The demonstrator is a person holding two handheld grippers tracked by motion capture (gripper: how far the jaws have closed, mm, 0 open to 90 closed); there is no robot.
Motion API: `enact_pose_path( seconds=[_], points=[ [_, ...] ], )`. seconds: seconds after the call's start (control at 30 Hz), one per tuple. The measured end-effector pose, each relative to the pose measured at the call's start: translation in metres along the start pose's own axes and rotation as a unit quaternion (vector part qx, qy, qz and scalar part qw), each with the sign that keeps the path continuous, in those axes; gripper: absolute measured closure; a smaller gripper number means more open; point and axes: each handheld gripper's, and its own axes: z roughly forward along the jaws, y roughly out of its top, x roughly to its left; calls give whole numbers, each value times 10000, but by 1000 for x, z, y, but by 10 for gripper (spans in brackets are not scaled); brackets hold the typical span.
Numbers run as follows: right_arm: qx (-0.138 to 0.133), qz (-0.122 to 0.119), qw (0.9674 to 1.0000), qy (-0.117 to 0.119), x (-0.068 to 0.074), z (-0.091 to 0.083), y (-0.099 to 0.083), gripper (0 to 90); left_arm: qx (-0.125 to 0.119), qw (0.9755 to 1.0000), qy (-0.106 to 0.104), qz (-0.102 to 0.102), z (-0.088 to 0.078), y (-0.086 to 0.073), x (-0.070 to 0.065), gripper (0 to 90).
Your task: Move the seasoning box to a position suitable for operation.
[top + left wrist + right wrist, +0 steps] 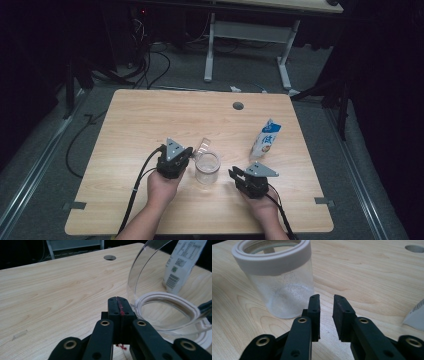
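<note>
Jar: a clear jar with a white rim stands upright on the table, between the two grippers; its hinged clear lid is tipped open toward 11 o'clock of the jar.
Left gripper: the left gripper sits at 9 o'clock of the jar, just beside the rim; its jaws are pressed together with nothing between them, a red smear along their seam in the left gripper view.
Right gripper: the right gripper lies at 3 o'clock of the jar, near but apart from it; its jaws stand a narrow gap apart and grip nothing.
Carton: a white and blue carton stands upright at 2 o'clock of the jar, well apart from it.
Hidden or cut off: in the left gripper view the lid and the carton run off the top edge, and the jar's rim off the right. In the right gripper view the jar is cut at the top, and a white corner at the right edge, probably the carton, is barely in view. The carton's print is too small to read.
Hands: each hand wraps its gripper from behind, forearms cut by the bottom edge.
Surface: a pale wood-grain table with a round cable hole at 12 o'clock.
Room: dark, grey floor, cables and a white desk frame beyond the table.
</note>
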Motion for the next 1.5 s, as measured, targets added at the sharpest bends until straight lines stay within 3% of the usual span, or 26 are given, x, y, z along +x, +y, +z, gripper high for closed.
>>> enact_pose_path(
  seconds=[0.23, 0.6, 1.1, 1.5],
  points=[
    [-309, -156, 9994, -6, 8, -11, 12, 896, -39, 10000, -34, -38, 1, -1, -1, 900],
    [-420, -14, 9991, 59, 13, -13, 21, 899, -140, 9998, -147, -88, 2, -3, -2, 900],
    [-512, -253, 9983, 96, 30, -13, 33, 891, -315, 9988, -329, -173, 3, -9, 2, 900],
    [-417, -236, 9988, -75, 27, -15, 32, 888, -490, 9971, -463, -351, 7, -14, 4, 900]
  ],
)
